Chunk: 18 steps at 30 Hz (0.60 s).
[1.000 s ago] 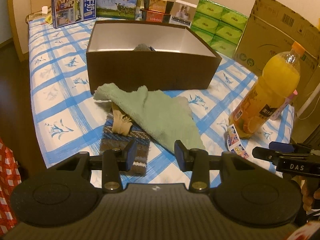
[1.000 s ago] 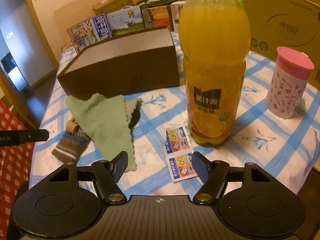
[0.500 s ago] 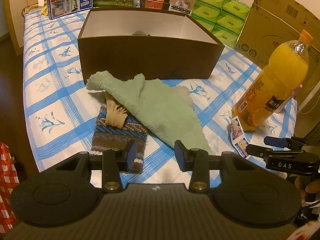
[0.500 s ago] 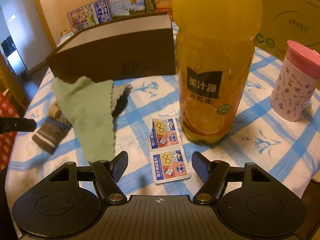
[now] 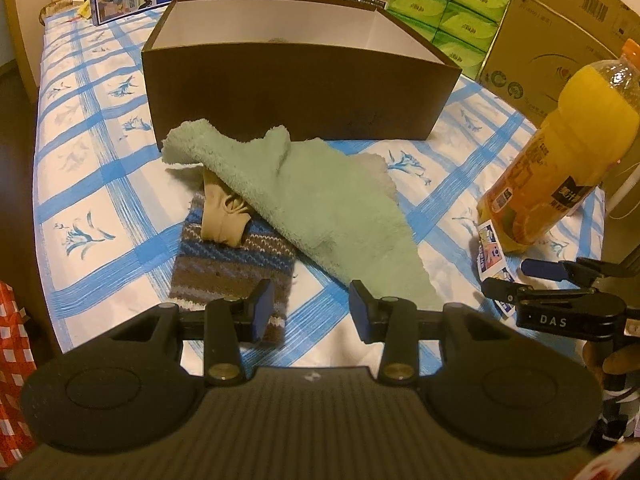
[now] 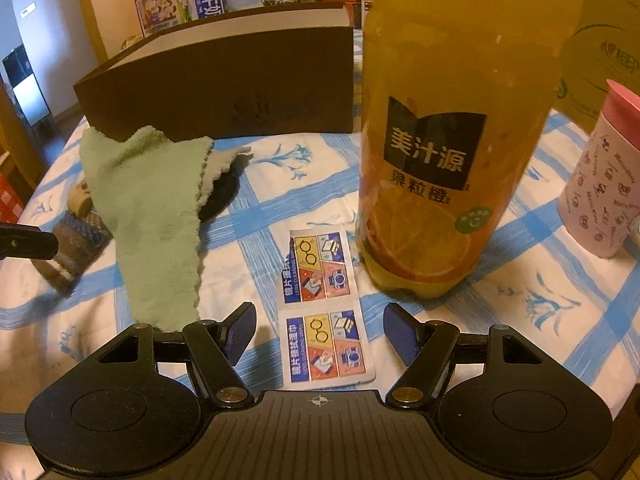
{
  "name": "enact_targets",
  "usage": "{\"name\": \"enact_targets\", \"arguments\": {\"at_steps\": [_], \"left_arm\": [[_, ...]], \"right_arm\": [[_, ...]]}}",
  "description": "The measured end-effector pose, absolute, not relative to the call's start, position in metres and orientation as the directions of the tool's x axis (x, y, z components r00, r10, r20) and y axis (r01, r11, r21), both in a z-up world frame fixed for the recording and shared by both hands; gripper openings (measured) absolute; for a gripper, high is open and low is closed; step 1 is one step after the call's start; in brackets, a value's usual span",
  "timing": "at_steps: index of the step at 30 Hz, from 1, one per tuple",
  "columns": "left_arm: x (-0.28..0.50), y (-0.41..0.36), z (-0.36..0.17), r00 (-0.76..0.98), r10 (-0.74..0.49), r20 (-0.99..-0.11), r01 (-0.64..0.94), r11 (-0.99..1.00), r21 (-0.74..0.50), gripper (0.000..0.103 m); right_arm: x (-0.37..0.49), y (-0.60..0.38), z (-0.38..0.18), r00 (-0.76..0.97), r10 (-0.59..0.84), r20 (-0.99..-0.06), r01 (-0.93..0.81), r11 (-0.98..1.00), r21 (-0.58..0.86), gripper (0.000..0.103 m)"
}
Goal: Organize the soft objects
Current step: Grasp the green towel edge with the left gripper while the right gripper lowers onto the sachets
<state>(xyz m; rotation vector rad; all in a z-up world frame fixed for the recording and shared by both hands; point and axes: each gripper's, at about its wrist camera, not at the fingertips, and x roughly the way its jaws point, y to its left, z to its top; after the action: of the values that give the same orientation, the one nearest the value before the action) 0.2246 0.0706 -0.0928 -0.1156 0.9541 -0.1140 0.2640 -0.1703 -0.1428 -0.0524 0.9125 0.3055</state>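
Note:
A green fluffy towel [image 5: 316,204] lies on the blue-checked tablecloth [image 5: 100,176] in front of an open brown box [image 5: 296,80]. It partly covers a striped knit piece [image 5: 232,268] and a beige cloth [image 5: 222,220]. My left gripper [image 5: 311,310] is open and empty, just above the towel's near corner and the knit piece's edge. My right gripper [image 6: 318,332] is open and empty over two wipe sachets [image 6: 324,308]. The towel [image 6: 152,216] lies to its left, over a dark item [image 6: 222,196].
A tall orange juice bottle [image 6: 452,128] stands close ahead of the right gripper, a pink cup [image 6: 604,176] to its right. Green tissue packs [image 5: 452,12], cartons and a cardboard box [image 5: 560,36] line the back. The table edge runs along the left.
Both grippers have moved forward and lower: the left toward the towel and knit piece, the right toward the sachets and bottle. Both stay open.

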Motion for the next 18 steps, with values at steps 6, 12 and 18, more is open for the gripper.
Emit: {"name": "enact_targets", "arguments": {"at_steps": [6, 12, 18], "left_arm": [[0.23, 0.071, -0.1, 0.569, -0.145, -0.81, 0.038, 0.988, -0.15, 0.038], [0.235, 0.071, -0.106, 0.569, -0.145, -0.81, 0.031, 0.987, -0.155, 0.038], [0.239, 0.071, -0.112, 0.57, -0.141, -0.809, 0.021, 0.987, -0.157, 0.04]], "right_arm": [[0.269, -0.166, -0.153, 0.575, 0.227, -0.786, -0.302, 0.952, 0.054, 0.069], [0.269, -0.16, -0.157, 0.593, 0.225, -0.773, -0.312, 0.949, 0.037, 0.049], [0.267, -0.16, -0.156, 0.602, 0.223, -0.767, -0.294, 0.955, 0.047, 0.047]]}}
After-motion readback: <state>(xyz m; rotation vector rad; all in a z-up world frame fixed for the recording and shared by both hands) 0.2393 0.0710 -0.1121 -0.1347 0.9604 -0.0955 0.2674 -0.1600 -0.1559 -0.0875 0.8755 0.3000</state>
